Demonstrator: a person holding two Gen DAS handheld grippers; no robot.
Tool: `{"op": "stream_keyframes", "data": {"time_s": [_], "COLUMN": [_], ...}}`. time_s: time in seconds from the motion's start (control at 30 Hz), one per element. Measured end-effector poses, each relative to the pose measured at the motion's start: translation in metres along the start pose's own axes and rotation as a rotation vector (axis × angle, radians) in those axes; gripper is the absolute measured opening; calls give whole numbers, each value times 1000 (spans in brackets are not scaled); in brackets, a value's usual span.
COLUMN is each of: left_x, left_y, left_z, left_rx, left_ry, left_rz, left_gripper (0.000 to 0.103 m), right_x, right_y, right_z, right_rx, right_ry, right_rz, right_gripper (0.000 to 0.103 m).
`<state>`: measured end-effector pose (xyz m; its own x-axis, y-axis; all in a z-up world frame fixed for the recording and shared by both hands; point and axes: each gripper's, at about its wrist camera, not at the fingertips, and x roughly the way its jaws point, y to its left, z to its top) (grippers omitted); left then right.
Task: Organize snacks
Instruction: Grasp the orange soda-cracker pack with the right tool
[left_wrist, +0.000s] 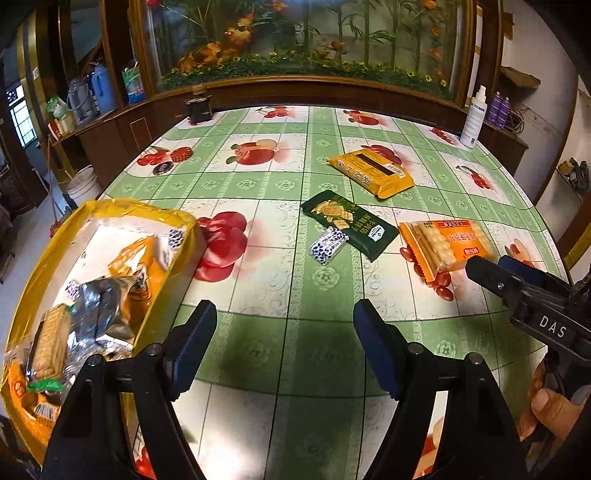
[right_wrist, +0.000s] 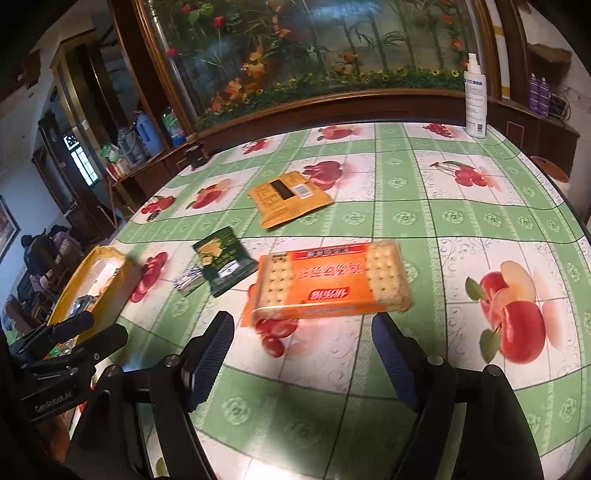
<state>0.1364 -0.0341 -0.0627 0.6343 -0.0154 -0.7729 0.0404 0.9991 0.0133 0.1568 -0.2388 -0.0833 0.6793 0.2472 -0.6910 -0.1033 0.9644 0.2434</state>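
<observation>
left gripper (left_wrist: 284, 343) spread wide over bare tablecloth (left_wrist: 258, 266), grasping nothing. right gripper (right_wrist: 303, 354) likewise parted and empty, just short of the orange cracker pack (right_wrist: 328, 284). yellow box (left_wrist: 92, 210) at far left, already holding several snacks. on the cloth between: green cracker packet (left_wrist: 349, 223), small blue-spotted packet (left_wrist: 328, 244) touching it, yellow packet (left_wrist: 371, 171) farther back.

dark wood cabinet (left_wrist: 110, 140), glass flower display (left_wrist: 295, 40), fruit-print tablecloth (left_wrist: 258, 177), white wall (left_wrist: 535, 44)
</observation>
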Motion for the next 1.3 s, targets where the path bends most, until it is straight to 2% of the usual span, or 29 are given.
{"op": "stream_keyframes", "data": {"time_s": [0.13,0.2,0.37,0.43,0.5,0.6,0.7,0.87,0.93,0.97,1.03,1.07,1.2,1.27,1.3], "left_x": [12,16,33,40,46,56,67,79,80,81,81,82,82,79,77], "left_y": [1,4,7,7,5,1,-6,-18,-20,-21,-20,-19,-16,-19,-20], "left_z": [9,11,13,14,16,21,28,38,41,43,46,47,45,41,39], "left_rx": [-4,-10,-22,-26,-24,-9,13,73,91,99,97,92,83,90,88], "left_ry": [22,30,74,89,93,101,116,107,92,85,83,84,78,71,69], "left_rz": [-17,-28,-60,-72,-81,-96,-119,-154,-174,-179,-214,-233,-266,-273,-280], "left_gripper": [76,76,76,76,76,76,76,75,57,51,20,17,17,16,16], "right_x": [12,14,23,39,57,61,55,54,54,55,61,65,64,61,59], "right_y": [-1,0,0,-9,-15,-15,-7,14,21,25,27,26,23,23,22], "right_z": [10,17,44,56,62,60,51,30,25,23,22,23,20,18,17], "right_rx": [-17,-39,-164,-163,-153,-187,-254,-430,-490,-526,-550,-545,-529,-518,-506], "right_ry": [16,14,22,70,128,142,163,237,233,224,226,232,206,189,184], "right_rz": [-18,5,134,207,229,239,290,237,219,193,158,151,137,114,110], "right_gripper": [81,81,83,84,84,86,86,84,84,84,83,82,79,72,65]}}
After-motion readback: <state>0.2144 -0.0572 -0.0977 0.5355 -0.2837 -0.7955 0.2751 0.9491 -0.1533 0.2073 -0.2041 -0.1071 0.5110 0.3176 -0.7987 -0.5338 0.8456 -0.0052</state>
